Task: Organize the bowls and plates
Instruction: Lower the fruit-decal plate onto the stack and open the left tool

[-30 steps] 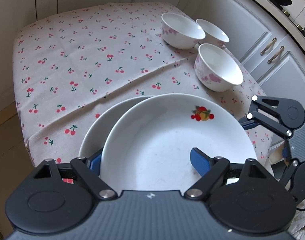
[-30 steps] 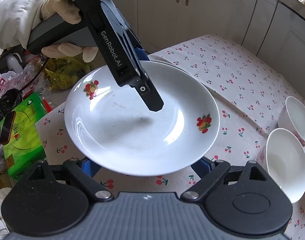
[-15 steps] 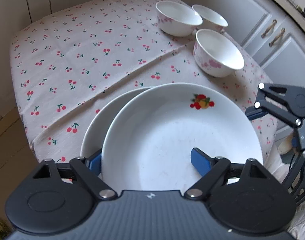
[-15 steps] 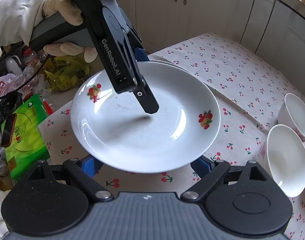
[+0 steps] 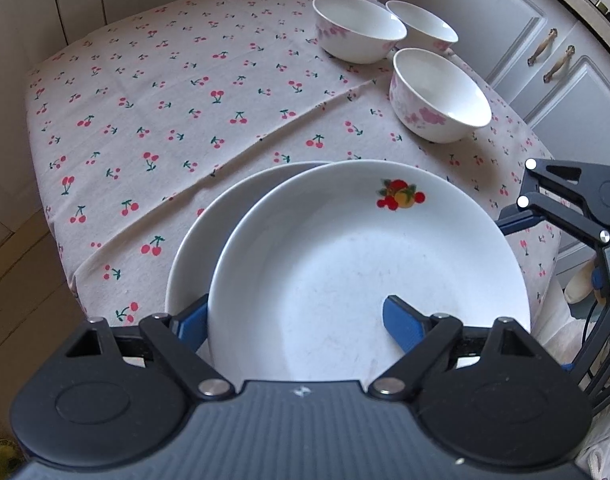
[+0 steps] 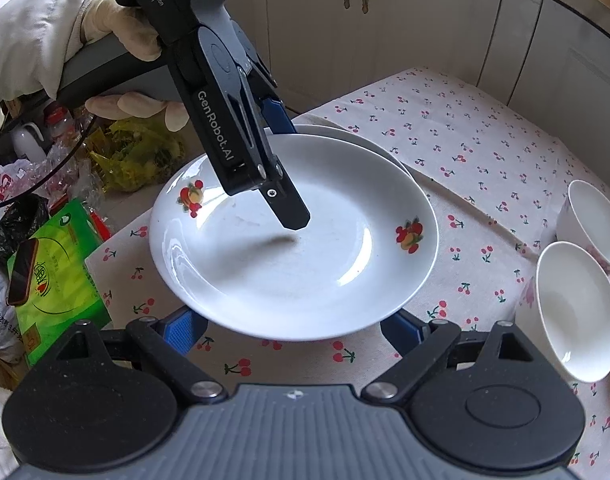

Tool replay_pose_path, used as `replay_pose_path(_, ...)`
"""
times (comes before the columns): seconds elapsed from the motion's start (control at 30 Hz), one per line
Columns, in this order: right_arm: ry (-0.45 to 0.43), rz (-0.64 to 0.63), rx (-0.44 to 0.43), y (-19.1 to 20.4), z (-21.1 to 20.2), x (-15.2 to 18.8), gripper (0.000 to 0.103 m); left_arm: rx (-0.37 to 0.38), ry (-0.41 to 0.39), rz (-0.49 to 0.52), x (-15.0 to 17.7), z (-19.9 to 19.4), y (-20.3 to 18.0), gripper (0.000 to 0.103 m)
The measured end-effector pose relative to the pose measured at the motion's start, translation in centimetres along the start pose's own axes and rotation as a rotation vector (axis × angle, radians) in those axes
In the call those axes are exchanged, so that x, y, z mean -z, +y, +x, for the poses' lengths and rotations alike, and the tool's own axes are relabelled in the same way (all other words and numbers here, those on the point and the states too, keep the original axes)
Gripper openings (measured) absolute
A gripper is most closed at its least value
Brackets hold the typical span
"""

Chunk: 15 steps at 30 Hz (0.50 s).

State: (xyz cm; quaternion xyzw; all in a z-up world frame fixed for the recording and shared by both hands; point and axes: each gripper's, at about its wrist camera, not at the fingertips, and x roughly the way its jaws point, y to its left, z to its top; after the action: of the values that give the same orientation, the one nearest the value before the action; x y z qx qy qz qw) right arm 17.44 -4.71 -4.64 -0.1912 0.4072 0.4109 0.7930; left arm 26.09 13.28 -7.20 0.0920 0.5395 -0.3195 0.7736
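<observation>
1. Top plate (image 5: pixel 345 264) — white, fruit decal on the rim; lies on a second plate (image 5: pixel 209 232) at the near edge of the tabletop (image 5: pixel 165 120), offset so the lower one shows as a crescent behind it; the stack of two looks made but not squared.
2. Left claw (image 5: pixel 293 320) — straddles the top plate's near rim, one blue finger over the inside, the other outside and below; its jaws have just been opening, rim between them, and the pads appear clear of it, so I judge the plate released.
3. Right claw (image 6: pixel 293 328) — jaws wide apart, nothing gripped; the plate's edge lies over the gap between its fingers.
4. Bowls (image 5: pixel 441 96) — three, white with pink flowers, upright, clustered at the far corner, each standing singly; none nested.
5. Outstanding, by my reading — align the plates; gather the bowls into one stack.
</observation>
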Motion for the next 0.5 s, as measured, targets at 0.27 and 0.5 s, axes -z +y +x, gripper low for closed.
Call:
replay_pose_path(0.27,0.016,0.011,0.000,0.11,0.14,-0.29,0.096,-0.016,0.013,0.021,0.16,-0.19,-0.15,0.089)
replay_pose_path(0.5,0.032,0.014,0.006,0.21,0.21,-0.52,0.096,-0.034,0.017,0.039,0.32,-0.49,-0.32,0.089)
